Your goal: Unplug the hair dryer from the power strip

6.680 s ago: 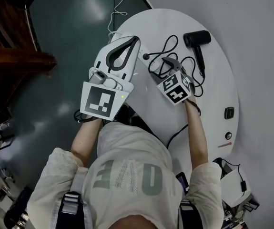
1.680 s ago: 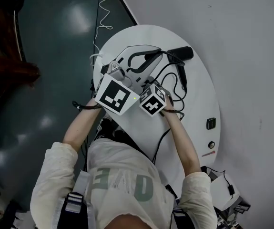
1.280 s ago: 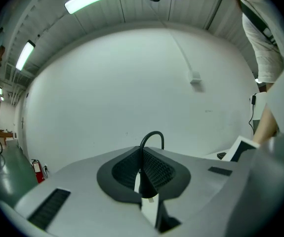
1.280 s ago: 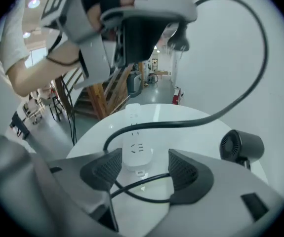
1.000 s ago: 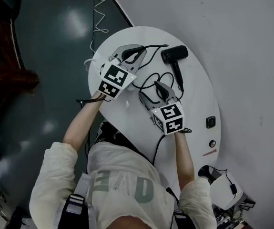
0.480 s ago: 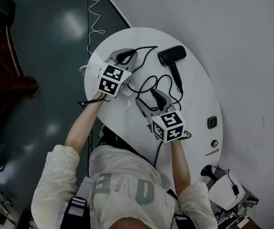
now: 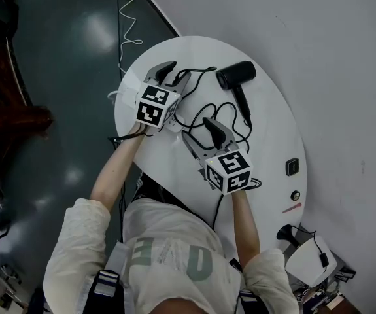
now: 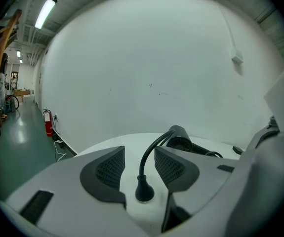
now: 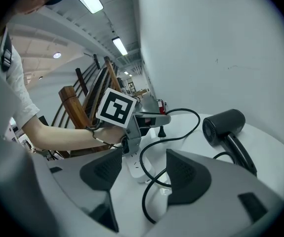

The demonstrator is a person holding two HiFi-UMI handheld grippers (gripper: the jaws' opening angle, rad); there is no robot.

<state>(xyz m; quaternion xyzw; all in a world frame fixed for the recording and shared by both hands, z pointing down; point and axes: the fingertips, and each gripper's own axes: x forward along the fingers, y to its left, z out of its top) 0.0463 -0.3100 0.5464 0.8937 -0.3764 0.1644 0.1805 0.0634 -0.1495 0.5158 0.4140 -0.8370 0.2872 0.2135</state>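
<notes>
The black hair dryer (image 7: 235,76) lies at the far side of the round white table (image 7: 273,136); it also shows in the left gripper view (image 8: 180,138) and the right gripper view (image 9: 223,124). Its black plug (image 8: 144,190) is out of the white power strip (image 9: 140,171) and stands between the jaws of my left gripper (image 8: 139,163). Those jaws are opening, and a gap shows on each side of the plug. My left gripper (image 7: 174,72) sits at the table's far left. My right gripper (image 7: 199,128) is open over the strip (image 7: 176,119), with a loop of cord (image 9: 149,191) between its jaws.
The table's left edge drops to a dark green floor (image 7: 57,57) with a white cable (image 7: 130,18) on it. A small black square part (image 7: 293,167) and a round knob (image 7: 295,195) sit near the table's right edge. A wooden chair (image 9: 77,107) stands behind the left gripper.
The left gripper moved away from the right one toward the table's far left and sank, and its jaws opened round the plug. The right gripper drew back a little.
</notes>
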